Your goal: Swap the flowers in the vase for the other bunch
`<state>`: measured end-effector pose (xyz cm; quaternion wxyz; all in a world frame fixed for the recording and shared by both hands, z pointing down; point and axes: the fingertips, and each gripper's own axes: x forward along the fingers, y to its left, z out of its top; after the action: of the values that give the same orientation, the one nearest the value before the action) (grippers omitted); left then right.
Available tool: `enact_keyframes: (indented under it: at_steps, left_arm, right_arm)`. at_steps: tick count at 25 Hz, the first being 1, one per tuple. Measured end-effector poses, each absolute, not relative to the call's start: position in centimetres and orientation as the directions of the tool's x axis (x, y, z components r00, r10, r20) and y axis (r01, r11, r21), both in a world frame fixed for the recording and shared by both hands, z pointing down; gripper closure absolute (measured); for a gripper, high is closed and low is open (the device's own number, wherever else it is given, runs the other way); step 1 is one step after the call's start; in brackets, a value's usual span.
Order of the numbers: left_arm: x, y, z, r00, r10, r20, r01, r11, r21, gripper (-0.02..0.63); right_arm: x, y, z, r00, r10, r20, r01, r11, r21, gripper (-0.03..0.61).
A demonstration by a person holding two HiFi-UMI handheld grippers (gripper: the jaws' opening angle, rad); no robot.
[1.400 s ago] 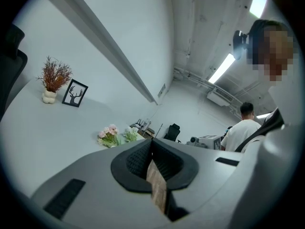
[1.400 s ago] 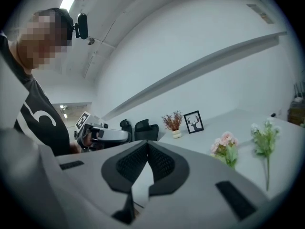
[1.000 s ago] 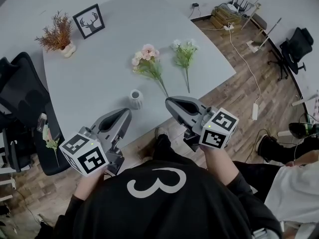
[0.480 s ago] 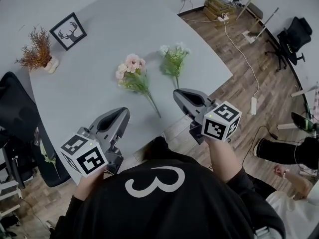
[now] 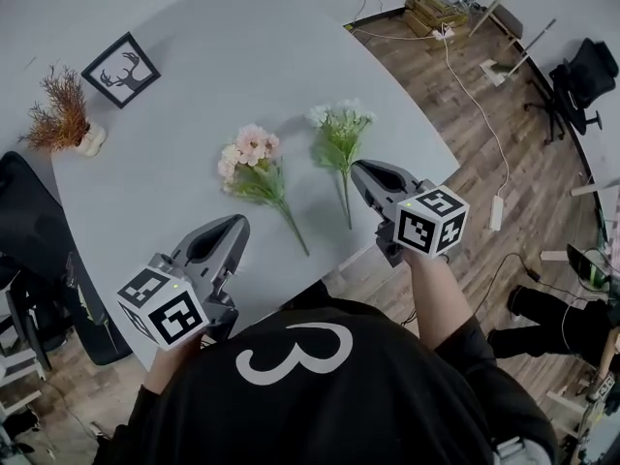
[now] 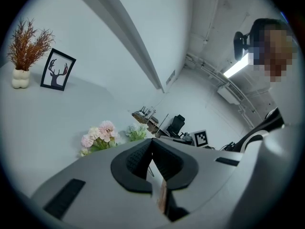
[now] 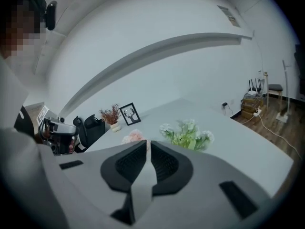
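Observation:
Two bunches lie on the pale table (image 5: 194, 46). The pink bunch (image 5: 248, 155) is on the left, its stem running toward the near edge. The white-and-green bunch (image 5: 339, 129) lies to its right. My right gripper (image 5: 359, 167) is shut and empty, with its tips just right of the white-and-green bunch's stem; that bunch (image 7: 188, 133) shows beyond the jaws in the right gripper view. My left gripper (image 5: 235, 223) is shut with nothing in it, near the front edge, below and left of the pink bunch (image 6: 99, 136). No vase shows in any view.
A framed deer picture (image 5: 122, 69) and a dried plant in a white pot (image 5: 63, 119) stand at the table's far left. A black chair (image 5: 39, 240) sits off the left edge. Cables and boxes (image 5: 441, 8) lie on the wooden floor to the right.
Both grippers have moved forward over the table, the right one farther, up beside the white-and-green bunch's stem. The small white vase seen a second ago is now out of sight.

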<state>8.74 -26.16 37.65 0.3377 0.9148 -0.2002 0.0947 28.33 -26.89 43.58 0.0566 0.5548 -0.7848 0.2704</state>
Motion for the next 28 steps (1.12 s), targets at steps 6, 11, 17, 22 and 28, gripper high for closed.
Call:
enact_keyframes:
  at_steps: [6, 11, 17, 22, 28]
  left_arm:
    - [8.1, -28.4, 38.7, 0.876, -0.350, 0.332, -0.483, -0.652, 0.585, 0.602]
    - [8.0, -29.7, 38.6, 0.855, -0.394, 0.338, -0.519, -0.626, 0.582, 0.601]
    - [6.6, -30.8, 39.0, 0.811, -0.450, 0.374, -0.584, -0.591, 0.556, 0.601]
    - [5.7, -30.8, 39.1, 0.785, -0.488, 0.381, -0.616, -0.555, 0.559, 0.601]
    - [3.8, -31.3, 39.3, 0.752, -0.537, 0.383, -0.650, -0.505, 0.568, 0.602]
  right_arm:
    - [30.2, -29.8, 45.5, -0.366, -0.826, 0.429, -0.906, 0.211, -0.367, 0.427]
    - [32.6, -31.8, 48.2, -0.288, -0.818, 0.498, -0.931, 0.118, -0.346, 0.303]
    - [33.3, -33.6, 52.2, -0.274, -0.737, 0.618, -0.944, 0.082, -0.321, 0.238]
    - [33.3, -34.9, 53.6, -0.287, -0.709, 0.644, -0.928, 0.040, -0.369, 0.187]
    - [32.4, -37.0, 54.8, -0.304, -0.666, 0.681, -0.924, 0.033, -0.380, 0.181]
